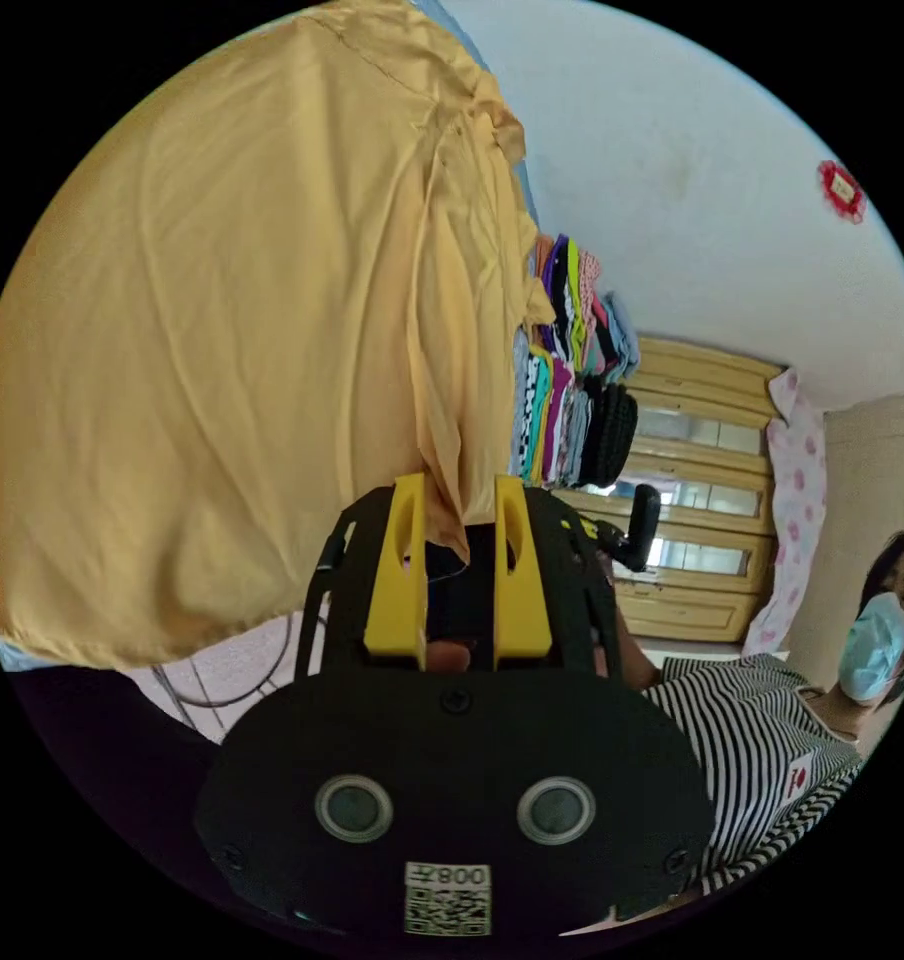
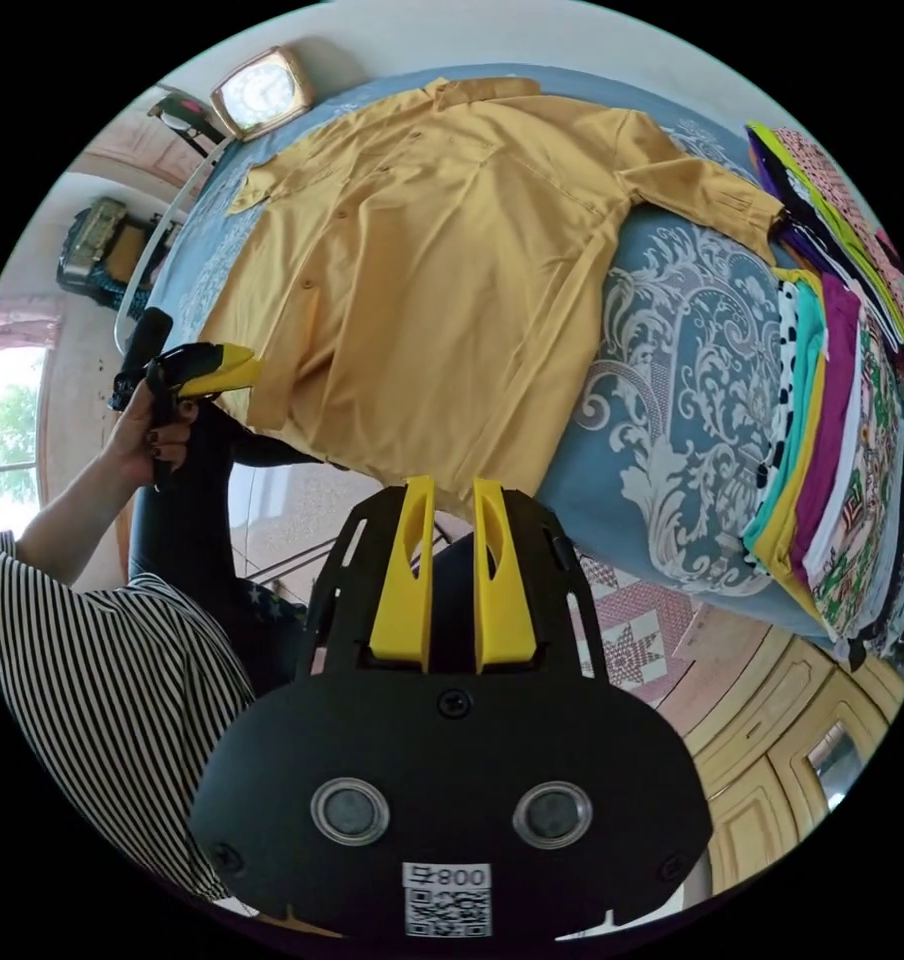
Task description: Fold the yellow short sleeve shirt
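In my left gripper view, my left claw (image 1: pixel 458 520) is pinching a bunched edge of the yellow shirt (image 1: pixel 242 350) between both yellow jaws, and the cloth is fanning away from the jaws into a wide sheet that is covering most of the picture. Beside the shirt's far edge a stack of folded clothes (image 1: pixel 567 370) is sitting, with a wooden cabinet (image 1: pixel 692 520) beyond it and a person in a striped top (image 1: pixel 762 740) off to one side. In my right gripper view, the yellow shirt (image 2: pixel 442 270) is lying spread flat on the blue patterned bed (image 2: pixel 672 400), collar pointing away from me, its long axis running from collar to hem and the hem hanging over the near bed edge. My right claw (image 2: pixel 452 500) is hovering just below that hem, jaws slightly apart and holding nothing. My left claw (image 2: pixel 212 372) is gripping the hem corner at the side. The stack of folded clothes (image 2: pixel 832 420) is crowding the opposite side, leaving bare bedspread between it and the shirt.
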`<state>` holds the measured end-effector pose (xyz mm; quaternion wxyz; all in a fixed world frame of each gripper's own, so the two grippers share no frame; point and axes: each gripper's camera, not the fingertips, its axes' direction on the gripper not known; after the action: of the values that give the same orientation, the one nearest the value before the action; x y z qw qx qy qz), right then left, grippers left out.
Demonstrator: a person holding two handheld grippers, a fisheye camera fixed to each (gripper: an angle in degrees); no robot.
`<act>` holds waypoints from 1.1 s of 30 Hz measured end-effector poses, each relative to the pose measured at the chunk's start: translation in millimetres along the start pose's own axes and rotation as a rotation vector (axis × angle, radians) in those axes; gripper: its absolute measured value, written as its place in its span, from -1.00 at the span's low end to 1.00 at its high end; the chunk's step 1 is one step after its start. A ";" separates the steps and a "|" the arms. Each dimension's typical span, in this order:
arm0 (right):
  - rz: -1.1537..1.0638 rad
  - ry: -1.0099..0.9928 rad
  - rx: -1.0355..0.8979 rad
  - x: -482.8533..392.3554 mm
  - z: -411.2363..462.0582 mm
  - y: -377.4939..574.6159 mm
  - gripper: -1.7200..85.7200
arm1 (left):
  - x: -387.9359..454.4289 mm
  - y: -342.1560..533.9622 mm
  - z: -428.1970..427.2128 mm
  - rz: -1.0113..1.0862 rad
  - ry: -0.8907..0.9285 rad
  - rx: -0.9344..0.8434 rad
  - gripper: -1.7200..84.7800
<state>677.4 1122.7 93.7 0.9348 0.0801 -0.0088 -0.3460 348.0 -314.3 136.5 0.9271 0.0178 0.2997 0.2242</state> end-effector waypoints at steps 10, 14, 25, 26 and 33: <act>0.016 0.115 -0.033 5.9 22.8 -22.0 -0.83 | 20.4 4.7 3.9 0.014 -0.137 -0.067 -0.93; 0.000 0.091 -0.042 16.3 17.4 -18.8 -0.93 | 25.3 12.1 -10.2 0.023 -0.091 -0.054 -0.94; 0.079 -0.073 0.027 82.4 -28.6 8.6 -0.96 | 35.2 18.9 -18.6 0.046 -0.082 -0.100 -0.95; 0.081 -0.067 0.001 85.9 -22.9 7.8 -0.96 | 35.0 17.1 -11.8 0.051 -0.115 -0.126 -0.95; 0.065 0.007 -0.094 89.5 17.2 -5.1 -0.96 | 27.6 9.8 7.7 0.014 -0.179 -0.170 -0.94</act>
<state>740.9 1058.4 106.3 0.9483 0.0372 0.0083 -0.3151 368.2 -293.0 129.3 0.9467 -0.0392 0.1956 0.2528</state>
